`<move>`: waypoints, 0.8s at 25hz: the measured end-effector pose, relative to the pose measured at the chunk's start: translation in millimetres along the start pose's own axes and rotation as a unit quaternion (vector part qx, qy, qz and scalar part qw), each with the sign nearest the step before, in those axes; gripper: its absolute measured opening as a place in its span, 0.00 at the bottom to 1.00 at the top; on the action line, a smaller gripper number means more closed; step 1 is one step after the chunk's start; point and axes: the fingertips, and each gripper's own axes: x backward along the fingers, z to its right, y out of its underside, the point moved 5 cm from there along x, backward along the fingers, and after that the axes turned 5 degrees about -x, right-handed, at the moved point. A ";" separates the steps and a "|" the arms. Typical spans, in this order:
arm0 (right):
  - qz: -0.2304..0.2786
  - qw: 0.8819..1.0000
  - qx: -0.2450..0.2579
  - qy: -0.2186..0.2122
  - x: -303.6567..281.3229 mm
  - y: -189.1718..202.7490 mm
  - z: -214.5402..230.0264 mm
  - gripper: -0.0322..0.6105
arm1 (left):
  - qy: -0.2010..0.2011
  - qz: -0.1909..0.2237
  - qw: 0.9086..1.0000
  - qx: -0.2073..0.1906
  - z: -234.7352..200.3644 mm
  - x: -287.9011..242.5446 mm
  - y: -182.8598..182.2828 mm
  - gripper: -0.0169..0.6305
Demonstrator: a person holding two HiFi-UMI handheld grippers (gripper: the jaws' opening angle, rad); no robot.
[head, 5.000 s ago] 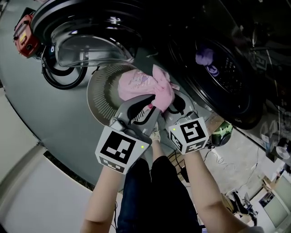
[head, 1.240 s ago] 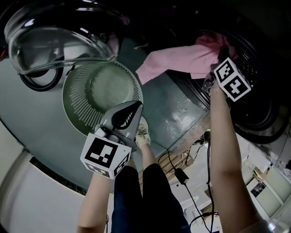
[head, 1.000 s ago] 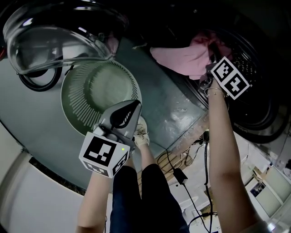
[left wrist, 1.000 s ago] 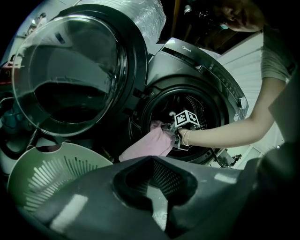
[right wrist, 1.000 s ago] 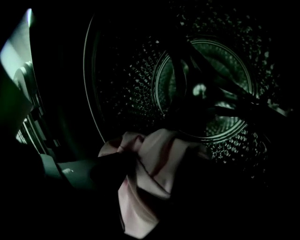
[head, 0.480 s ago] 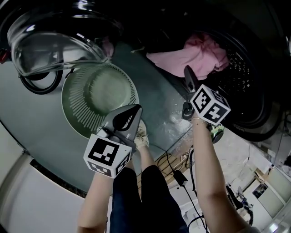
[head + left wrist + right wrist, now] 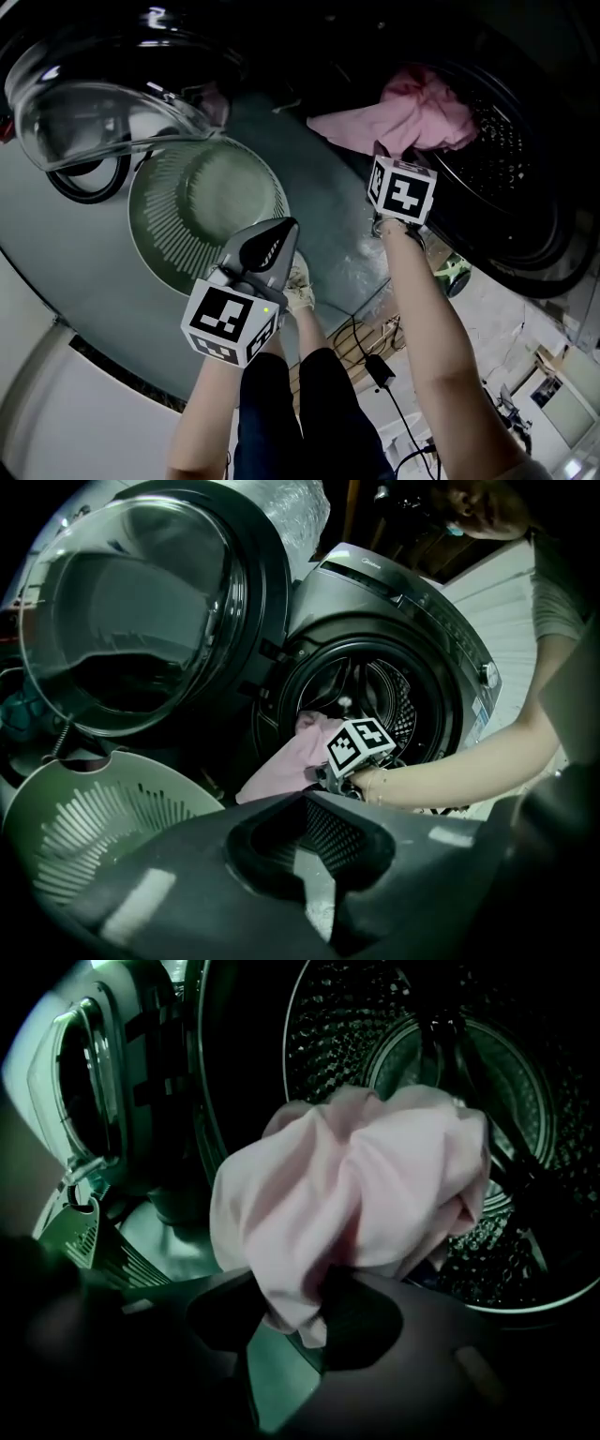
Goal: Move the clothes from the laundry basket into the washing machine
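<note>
A pink garment (image 7: 417, 103) lies in the mouth of the washing machine drum (image 7: 497, 141), with one flap hanging out over the door sill. My right gripper (image 7: 378, 150) is at that flap. In the right gripper view the cloth (image 7: 356, 1185) runs down between the nearly closed jaws of the right gripper (image 7: 289, 1283). The green laundry basket (image 7: 187, 244) stands on the floor with nothing in it. My left gripper (image 7: 286, 227) hovers over its near rim, shut and holding nothing. The left gripper view shows the left gripper (image 7: 309, 799), the basket (image 7: 84, 827) and the garment (image 7: 281, 766).
The round glass door (image 7: 103, 103) stands swung open to the left, above the basket. A black hose ring (image 7: 80, 173) lies beside it. Cables (image 7: 375, 347) trail on the floor by the person's shoe (image 7: 298, 281) and legs.
The right gripper carried the pink garment from the basket to the drum, drew back half a second ago, and is now at the hanging flap again. The left gripper has stayed put.
</note>
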 end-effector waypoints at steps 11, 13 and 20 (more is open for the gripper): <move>0.204 0.978 -0.041 0.032 42.1 -101.3 64.4 0.19 | -0.001 0.007 1.000 -0.003 0.8 2.5 -5.7 0.03; 0.220 0.971 -0.062 0.066 44.6 -109.1 74.7 0.19 | -0.005 0.009 1.000 -0.003 -1.4 3.9 -6.0 0.03; 0.205 0.970 -0.118 0.051 26.7 -110.0 78.4 0.26 | -0.005 0.020 1.000 -0.005 3.2 2.2 -9.7 0.03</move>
